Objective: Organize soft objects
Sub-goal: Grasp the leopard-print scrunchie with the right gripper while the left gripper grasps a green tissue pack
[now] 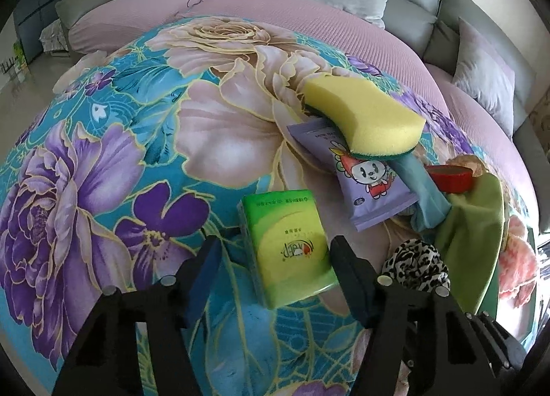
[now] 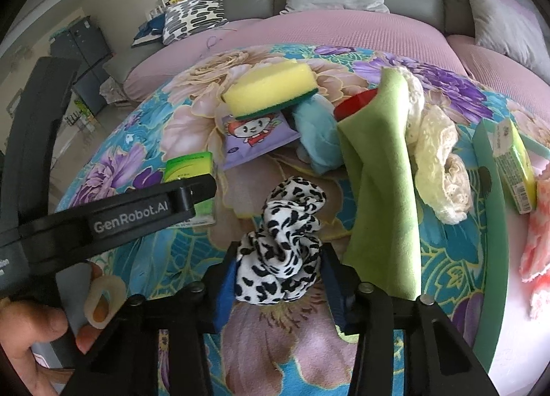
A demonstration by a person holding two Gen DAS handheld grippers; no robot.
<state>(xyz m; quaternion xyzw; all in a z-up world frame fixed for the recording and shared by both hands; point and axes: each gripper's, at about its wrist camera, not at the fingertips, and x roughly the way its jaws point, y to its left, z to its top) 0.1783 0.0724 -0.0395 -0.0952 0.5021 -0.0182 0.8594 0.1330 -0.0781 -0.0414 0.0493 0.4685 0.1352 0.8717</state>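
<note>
Right hand-held gripper (image 2: 278, 279) clamps leopard-print scrunchie (image 2: 283, 241); left hand-held gripper (image 1: 275, 258) spread wide around green tissue pack (image 1: 288, 244), half-hidden in right view.

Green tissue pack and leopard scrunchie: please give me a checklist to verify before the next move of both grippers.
1. Left gripper open around green tissue pack: ok.
2. Pack centred between the left fingers: not ok, it sits closer to the right finger.
3. Right gripper fingers on both sides of leopard scrunchie: ok.
4. Scrunchie firmly clamped: cannot tell.
5. Yellow sponge stable on purple packet: not ok, it overhangs.
6. Green cloth apart from the scrunchie: ok.
</note>
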